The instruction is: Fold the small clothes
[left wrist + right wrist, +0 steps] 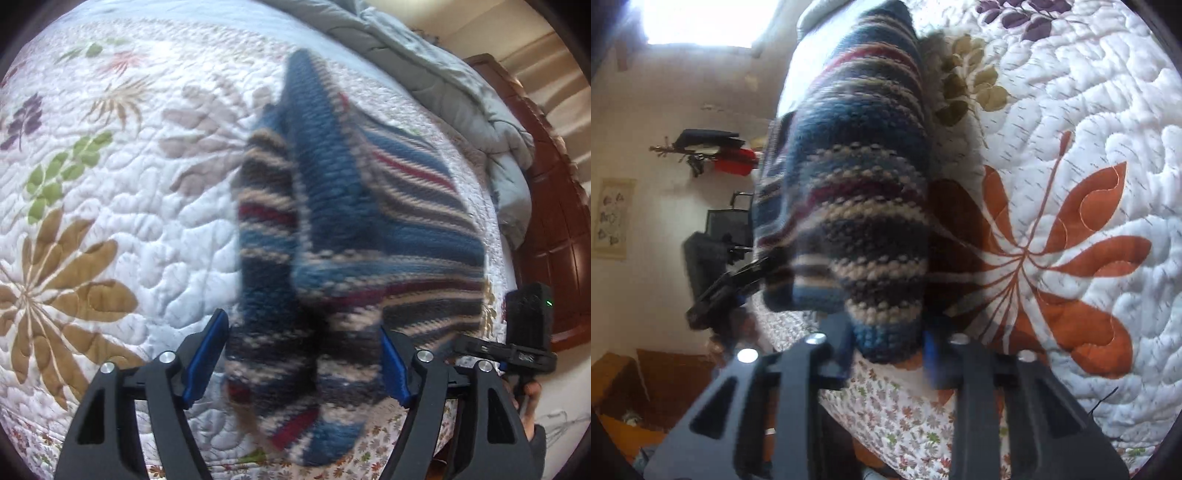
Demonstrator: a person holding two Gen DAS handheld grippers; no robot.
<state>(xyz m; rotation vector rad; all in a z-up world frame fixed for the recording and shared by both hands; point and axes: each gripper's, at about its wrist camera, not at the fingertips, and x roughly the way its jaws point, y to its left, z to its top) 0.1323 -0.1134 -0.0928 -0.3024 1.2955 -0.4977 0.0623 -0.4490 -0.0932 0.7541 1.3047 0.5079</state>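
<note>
A small knitted garment (332,229) with blue, beige, dark and red stripes is bunched over the flowered quilt (110,184). Its near end lies between the blue pads of my left gripper (303,365), whose jaws stand wide apart around the thick knit. In the right wrist view the same garment (857,206) hangs from my right gripper (886,354), whose jaws are closed in on its blue end. The right gripper also shows in the left wrist view (517,347) at the right edge, hand-held. The left gripper shows blurred in the right wrist view (727,291).
A grey duvet (461,96) is heaped at the far side of the bed. A dark wooden bed frame (554,221) runs along the right. The quilt's edge with small flowers (905,417) drops off near me. A chair (720,229) and wall hooks stand beyond the bed.
</note>
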